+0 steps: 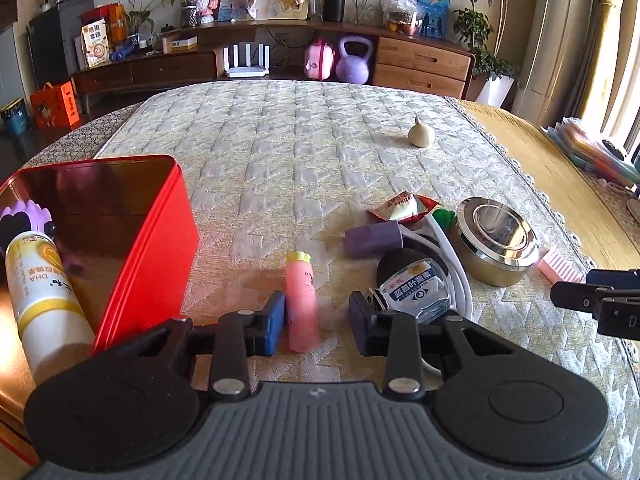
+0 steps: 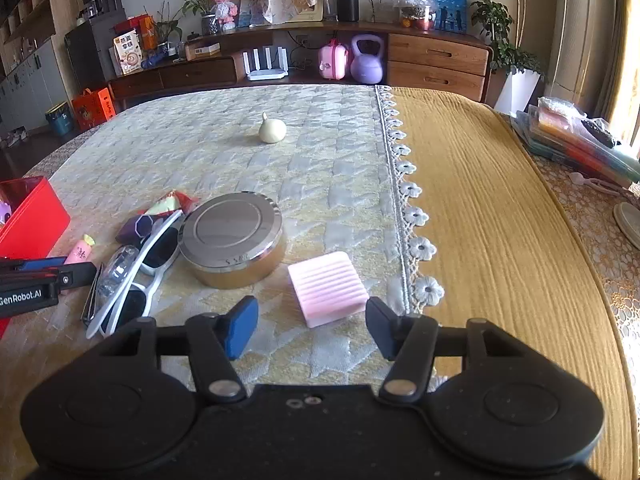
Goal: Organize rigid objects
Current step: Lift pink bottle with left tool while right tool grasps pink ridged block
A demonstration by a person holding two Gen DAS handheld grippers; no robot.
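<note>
A pink tube with a yellow cap [image 1: 302,308] lies on the quilted cloth between the jaws of my left gripper [image 1: 318,322]. The blue left pad [image 1: 275,322] touches the tube; a gap remains on the right side, so the gripper is open. To its left stands an open red tin box [image 1: 132,240] holding a white bottle [image 1: 44,300] and a purple toy [image 1: 28,216]. My right gripper [image 2: 312,326] is open around a pink ribbed block [image 2: 326,288], with a gap at the left pad.
A round metal tin [image 2: 232,240], white sunglasses [image 2: 140,276], a clear small bottle [image 1: 416,288], a purple block [image 1: 374,238] and a snack packet [image 1: 404,208] crowd together between the grippers. A cream bulb-shaped object [image 2: 272,132] sits farther back. A mustard cloth [image 2: 500,220] covers the right.
</note>
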